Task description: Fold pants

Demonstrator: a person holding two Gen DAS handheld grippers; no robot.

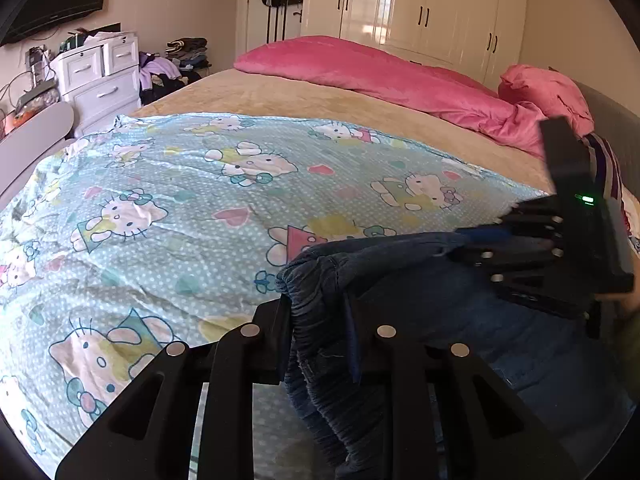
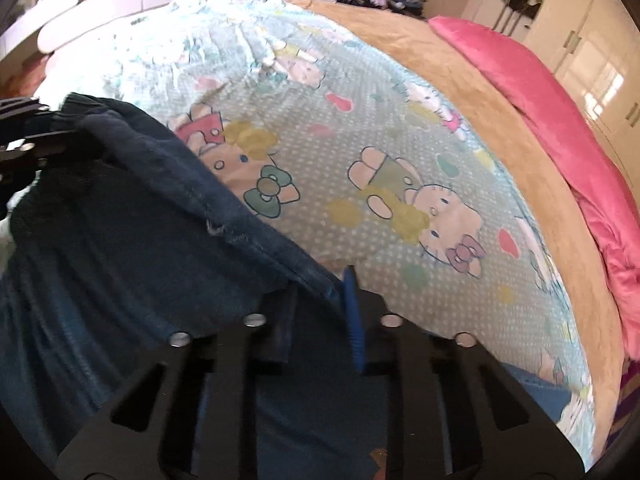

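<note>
Left gripper [image 1: 320,316] clamped on the gathered waistband corner of the dark blue pants [image 1: 460,320]. Pants held up over the near edge of the cartoon-cat sheet [image 1: 180,200]. Top edge runs left-right between the grippers, the rest hangs down, lower part cut off. Right gripper [image 2: 320,300] clamped on the other end of that edge. Right wrist view blurred.
</note>
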